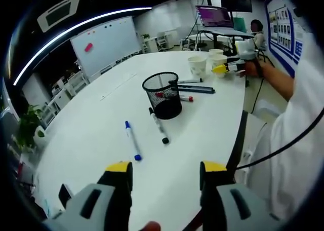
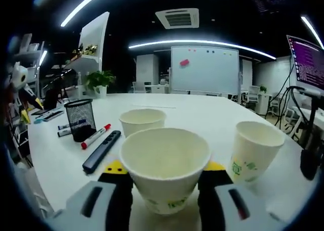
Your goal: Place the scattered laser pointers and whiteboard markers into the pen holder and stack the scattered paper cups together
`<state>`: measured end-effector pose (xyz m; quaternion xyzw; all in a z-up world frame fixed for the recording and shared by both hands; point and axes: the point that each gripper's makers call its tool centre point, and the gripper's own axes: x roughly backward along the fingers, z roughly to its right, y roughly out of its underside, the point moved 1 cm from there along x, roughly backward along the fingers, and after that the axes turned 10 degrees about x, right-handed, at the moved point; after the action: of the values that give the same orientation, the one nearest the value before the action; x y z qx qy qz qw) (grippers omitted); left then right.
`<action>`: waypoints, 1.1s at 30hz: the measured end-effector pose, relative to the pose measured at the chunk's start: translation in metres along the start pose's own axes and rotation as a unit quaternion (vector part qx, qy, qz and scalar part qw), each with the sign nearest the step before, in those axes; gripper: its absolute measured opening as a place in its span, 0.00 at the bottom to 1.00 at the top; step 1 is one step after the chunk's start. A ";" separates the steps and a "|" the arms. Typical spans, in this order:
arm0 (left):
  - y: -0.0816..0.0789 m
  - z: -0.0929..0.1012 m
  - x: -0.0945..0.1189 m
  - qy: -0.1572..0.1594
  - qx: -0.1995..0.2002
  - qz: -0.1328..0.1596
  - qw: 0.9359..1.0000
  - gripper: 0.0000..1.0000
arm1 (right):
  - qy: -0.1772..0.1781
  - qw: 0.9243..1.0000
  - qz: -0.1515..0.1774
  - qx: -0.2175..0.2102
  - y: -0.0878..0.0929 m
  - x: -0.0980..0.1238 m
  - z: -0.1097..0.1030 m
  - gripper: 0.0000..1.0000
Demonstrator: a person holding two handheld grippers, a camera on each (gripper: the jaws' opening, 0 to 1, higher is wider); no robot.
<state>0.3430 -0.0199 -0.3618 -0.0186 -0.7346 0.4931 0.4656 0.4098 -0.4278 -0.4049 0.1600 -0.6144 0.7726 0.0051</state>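
Cup (image 2: 165, 166) sits upright between your right gripper's (image 2: 164, 178) parted jaws, not visibly clamped, its neighbours just beyond; your left gripper (image 1: 166, 176) hangs wide, empty, markers ahead.

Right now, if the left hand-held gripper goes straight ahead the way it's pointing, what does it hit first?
Probably the blue-capped marker or the black marker on the table; both lie ahead of the open left hand-held gripper. Depth is unclear.
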 end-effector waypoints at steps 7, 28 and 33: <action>0.000 0.003 0.001 0.000 0.000 0.000 1.000 0.54 | 0.002 1.000 0.001 0.001 0.000 0.001 0.002 0.51; 0.002 0.000 -0.002 0.004 -0.001 -0.002 1.000 0.54 | -0.010 1.000 0.012 0.008 -0.009 0.000 -0.002 0.50; -0.001 0.002 -0.004 0.005 0.003 0.002 1.000 0.54 | -0.010 1.000 0.012 0.011 -0.010 0.000 -0.002 0.50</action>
<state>0.3445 -0.0236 -0.3642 -0.0208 -0.7308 0.4961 0.4684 0.4109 -0.4233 -0.3958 0.1600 -0.6075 0.7779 -0.0118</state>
